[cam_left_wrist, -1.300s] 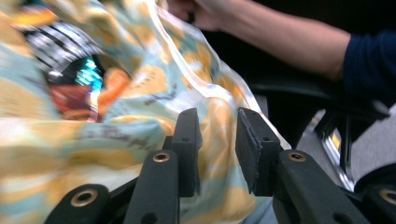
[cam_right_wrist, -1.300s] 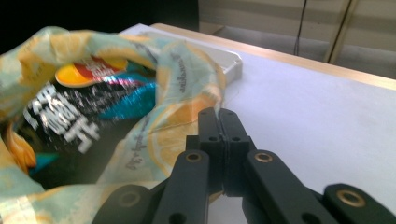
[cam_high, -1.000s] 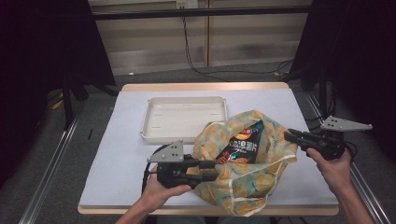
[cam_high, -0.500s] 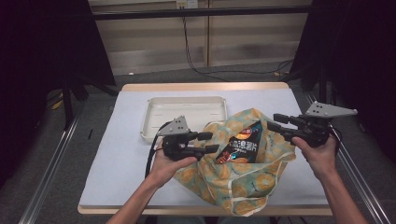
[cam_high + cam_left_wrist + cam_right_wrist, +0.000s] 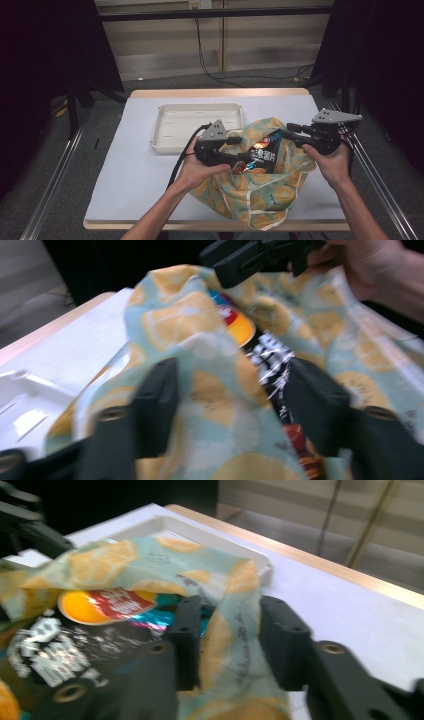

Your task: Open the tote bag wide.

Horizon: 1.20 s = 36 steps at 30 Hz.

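Observation:
A cloth bag (image 5: 260, 187) printed with orange slices lies on the white table, with a dark snack packet (image 5: 261, 154) showing in its mouth. My left gripper (image 5: 242, 150) comes in from the left and is shut on the bag's near-left rim (image 5: 210, 400), the packet (image 5: 270, 365) beside its right jaw. My right gripper (image 5: 287, 132) comes in from the right, with a fold of the rim (image 5: 230, 625) pinched between its jaws. Both pairs of jaws have just been closing on the cloth. The packet (image 5: 75, 630) lies left of the right gripper (image 5: 227, 630).
An empty cream tray (image 5: 172, 142) stands behind the bag, its corner (image 5: 200, 530) just beyond the cloth. The wooden table edge (image 5: 215, 93) runs along the back, metal rails flank both sides, and cables hang behind. Bare white tabletop (image 5: 130, 175) lies at the left.
Both hands have moved away from the table's front edge toward the tray. The right gripper has come in leftward onto the bag's rim, and the bag's mouth now stands higher and wider.

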Motion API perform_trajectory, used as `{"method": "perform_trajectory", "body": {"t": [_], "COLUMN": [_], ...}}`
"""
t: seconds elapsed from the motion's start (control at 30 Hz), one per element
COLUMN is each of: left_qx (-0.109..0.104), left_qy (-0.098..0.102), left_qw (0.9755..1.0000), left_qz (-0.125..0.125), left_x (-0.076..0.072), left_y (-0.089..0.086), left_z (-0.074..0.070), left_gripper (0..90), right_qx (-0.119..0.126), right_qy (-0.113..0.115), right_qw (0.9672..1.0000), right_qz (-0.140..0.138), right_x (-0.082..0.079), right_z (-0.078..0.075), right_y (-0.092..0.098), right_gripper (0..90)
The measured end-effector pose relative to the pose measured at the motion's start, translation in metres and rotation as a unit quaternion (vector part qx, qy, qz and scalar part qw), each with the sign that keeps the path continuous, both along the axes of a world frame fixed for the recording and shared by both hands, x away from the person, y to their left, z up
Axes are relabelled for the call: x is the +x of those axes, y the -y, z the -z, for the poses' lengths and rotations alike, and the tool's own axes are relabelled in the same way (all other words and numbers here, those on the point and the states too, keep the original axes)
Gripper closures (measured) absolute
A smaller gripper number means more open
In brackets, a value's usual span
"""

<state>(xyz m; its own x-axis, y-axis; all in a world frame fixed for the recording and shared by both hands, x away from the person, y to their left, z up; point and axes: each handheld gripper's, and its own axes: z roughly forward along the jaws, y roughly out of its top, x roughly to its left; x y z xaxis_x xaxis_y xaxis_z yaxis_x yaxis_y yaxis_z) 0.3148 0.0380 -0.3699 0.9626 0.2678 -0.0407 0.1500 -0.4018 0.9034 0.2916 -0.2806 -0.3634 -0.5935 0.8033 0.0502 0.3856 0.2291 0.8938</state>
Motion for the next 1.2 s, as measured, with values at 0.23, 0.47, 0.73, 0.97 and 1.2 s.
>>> {"method": "perform_trajectory", "body": {"t": [0.23,0.47,0.73,0.97,1.2], "left_qx": [-0.002,-0.048,-0.04,0.003,-0.024], "left_qy": [-0.006,-0.037,-0.036,-0.019,-0.031], "left_qw": [0.9998,0.9974,0.9985,0.9992,0.9981], "left_qz": [-0.02,-0.038,-0.006,-0.036,-0.047], "left_x": [0.013,0.023,0.013,0.019,0.03], "left_y": [-0.015,-0.029,-0.007,0.005,-0.017], "left_z": [0.001,-0.003,0.0,0.009,0.007], "left_gripper": [90.0,76.6,31.0,22.8,85.8], "right_qx": [0.002,0.004,0.003,0.013,0.019], "right_qy": [0.0,0.015,0.001,-0.011,-0.015], "right_qw": [0.9998,0.9995,0.9993,0.9996,0.9997], "right_qz": [0.018,0.029,0.037,0.024,0.011], "right_x": [0.0,0.006,0.009,0.007,0.007], "right_z": [0.004,0.008,0.013,0.022,0.023], "right_y": [0.009,0.015,0.018,0.022,0.018], "right_gripper": [88.2,90.0,90.0,90.0,90.0]}}
